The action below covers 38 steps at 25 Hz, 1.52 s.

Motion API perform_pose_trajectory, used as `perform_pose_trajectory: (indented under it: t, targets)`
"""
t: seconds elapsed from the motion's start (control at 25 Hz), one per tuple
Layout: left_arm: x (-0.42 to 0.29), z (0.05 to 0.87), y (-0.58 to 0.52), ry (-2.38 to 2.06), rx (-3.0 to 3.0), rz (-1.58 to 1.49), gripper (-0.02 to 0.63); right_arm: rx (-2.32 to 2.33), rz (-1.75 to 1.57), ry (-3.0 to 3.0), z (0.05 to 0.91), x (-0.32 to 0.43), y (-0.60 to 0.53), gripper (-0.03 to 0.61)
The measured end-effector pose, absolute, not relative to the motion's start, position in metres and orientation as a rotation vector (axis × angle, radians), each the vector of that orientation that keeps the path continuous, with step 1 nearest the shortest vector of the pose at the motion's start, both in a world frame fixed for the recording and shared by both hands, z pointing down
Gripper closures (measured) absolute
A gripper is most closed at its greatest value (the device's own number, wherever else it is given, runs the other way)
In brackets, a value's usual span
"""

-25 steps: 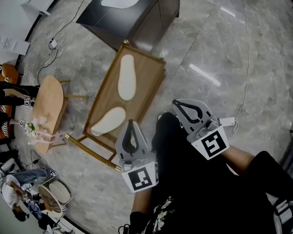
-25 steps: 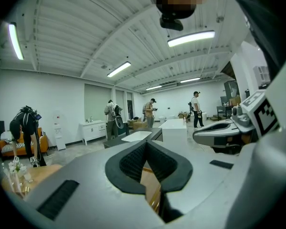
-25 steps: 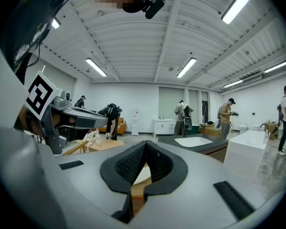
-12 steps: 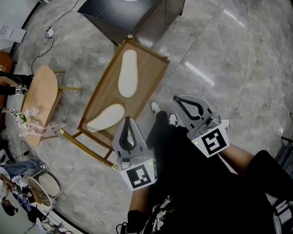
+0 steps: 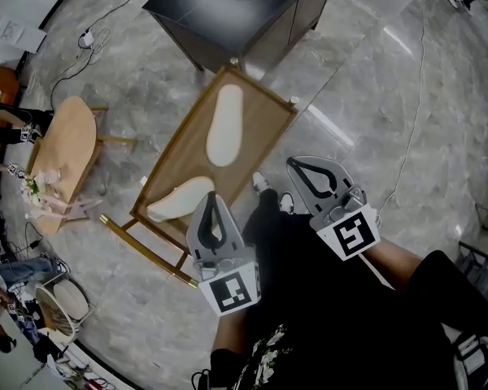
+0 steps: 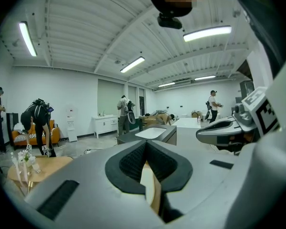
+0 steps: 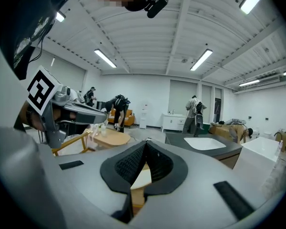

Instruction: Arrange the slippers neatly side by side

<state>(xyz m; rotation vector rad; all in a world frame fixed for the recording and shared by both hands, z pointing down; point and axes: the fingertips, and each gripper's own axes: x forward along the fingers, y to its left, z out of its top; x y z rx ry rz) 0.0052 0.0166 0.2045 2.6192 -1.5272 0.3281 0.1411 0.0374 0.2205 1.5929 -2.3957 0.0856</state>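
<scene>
Two white slippers lie on a low wooden rack (image 5: 172, 161) on the floor. One slipper (image 5: 224, 125) lies lengthwise near the rack's far end. The other slipper (image 5: 179, 199) lies askew at the near end, partly behind my left gripper (image 5: 211, 196). That gripper hovers over the rack's near corner, shut and empty. My right gripper (image 5: 294, 165) is to the right of the rack, above the floor, shut and empty too. In the left gripper view the jaws (image 6: 145, 144) meet tip to tip; in the right gripper view the jaws (image 7: 145, 144) do the same.
A dark cabinet with a white top (image 5: 236, 10) stands beyond the rack. A small round wooden table (image 5: 61, 157) is to the left, with cables (image 5: 106, 35) on the floor behind it. People stand at the left edge. My legs and shoes (image 5: 264, 187) are beside the rack.
Both grippers have drifted slightly toward the rack, still shut. The head view has shifted, so the rack and cabinet sit further right and lower in the picture.
</scene>
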Motion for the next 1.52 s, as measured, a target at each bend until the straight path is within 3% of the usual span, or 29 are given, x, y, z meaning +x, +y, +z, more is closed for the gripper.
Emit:
perform_pose_trajectory:
  t: [0.84,1.52]
  targets:
    - [0.013,0.214,-0.053,-1.437,2.661,0.241,0.612,1.633,0.031,-2.326,0.212,0.144,-0.026,0.58]
    - [-0.001,0.246,-0.06,-1.509,2.539,0.378,0.611,1.387,0.08,-2.37,0.25,0.128,-0.055,0.58]
